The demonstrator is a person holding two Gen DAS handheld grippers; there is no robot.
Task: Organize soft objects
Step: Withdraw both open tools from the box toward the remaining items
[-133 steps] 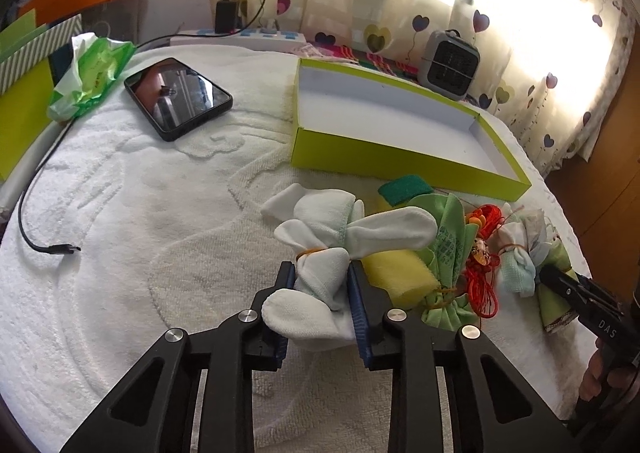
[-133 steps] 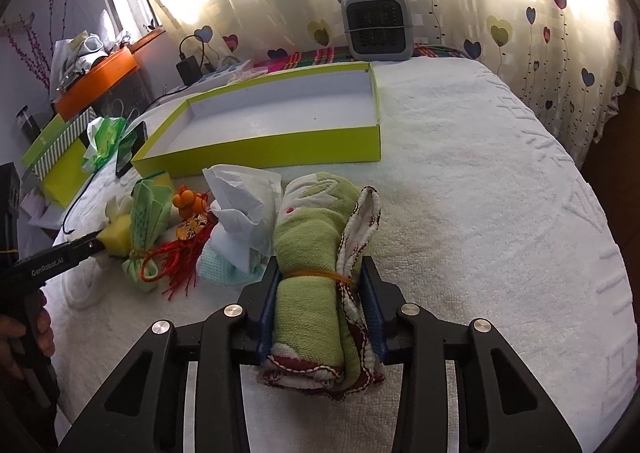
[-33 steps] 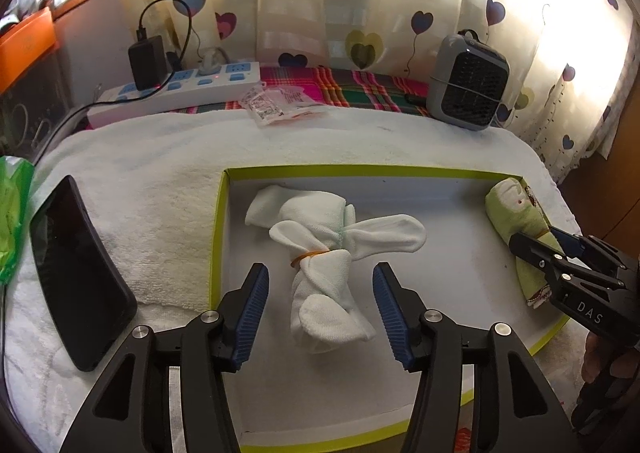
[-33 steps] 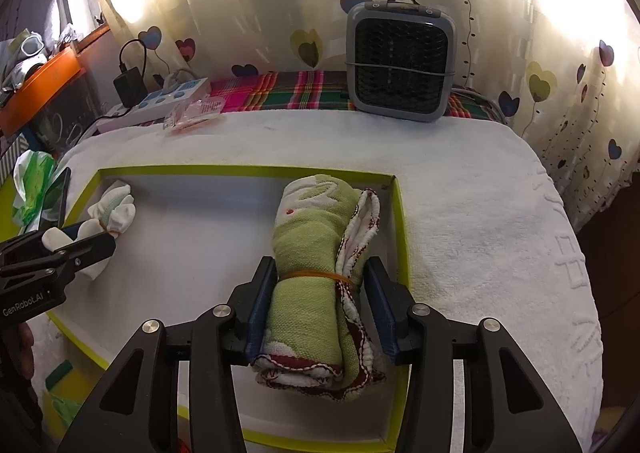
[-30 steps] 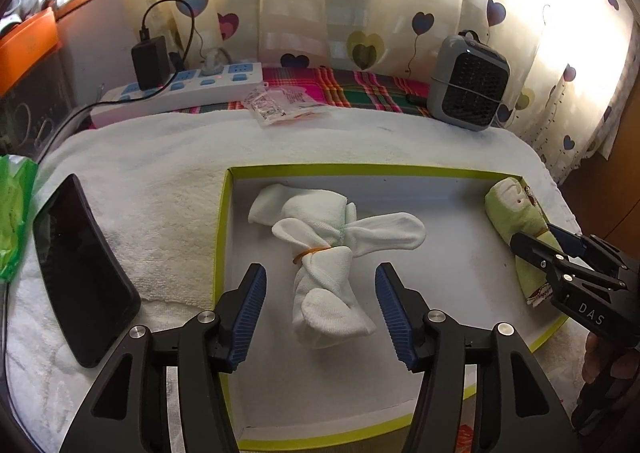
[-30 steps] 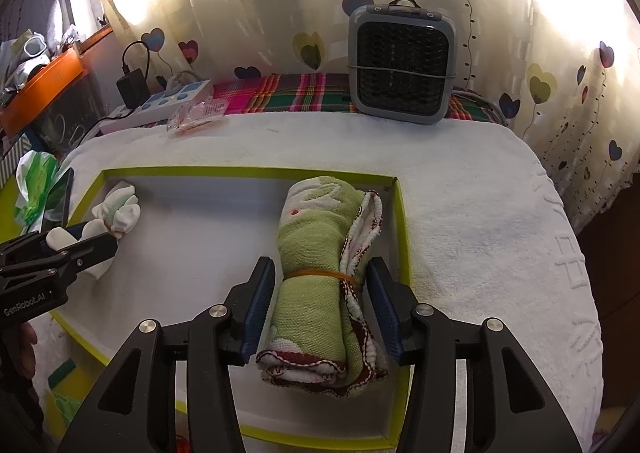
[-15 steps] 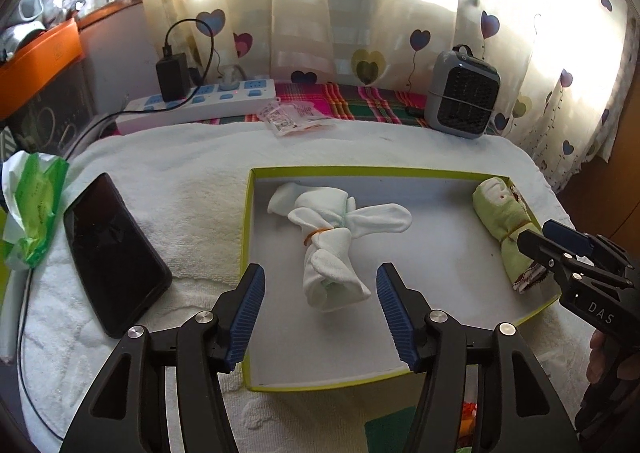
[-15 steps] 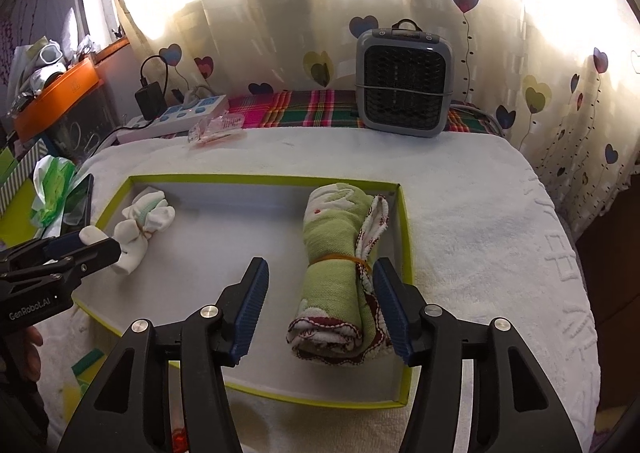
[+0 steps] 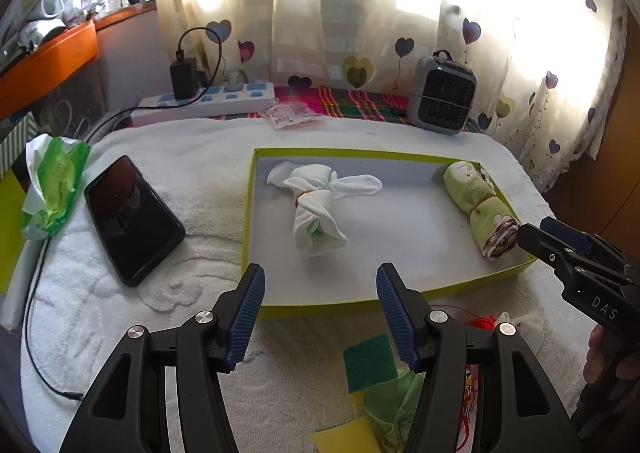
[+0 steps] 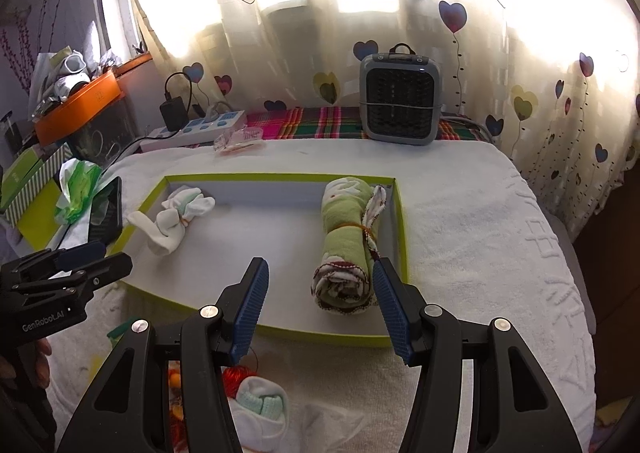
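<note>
The green box [image 9: 256, 309] on the tabletop [image 9: 192, 173] holds two soft things: one white sock bundle [image 9: 316, 209] on its left side and one green towel roll [image 10: 348, 241] by its right wall. Both claws, the left claw [image 9: 318, 313] and the right claw [image 10: 318, 309], hang wide open at the box's near edge, holding nothing.

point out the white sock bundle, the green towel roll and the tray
white sock bundle [image 9: 316, 209]: left wrist view, on the knotted middle, by the rubber band.
green towel roll [image 10: 346, 237]: right wrist view, on the green body near its band.
tray [image 9: 320, 309]: left wrist view, on the near yellow-green wall.
</note>
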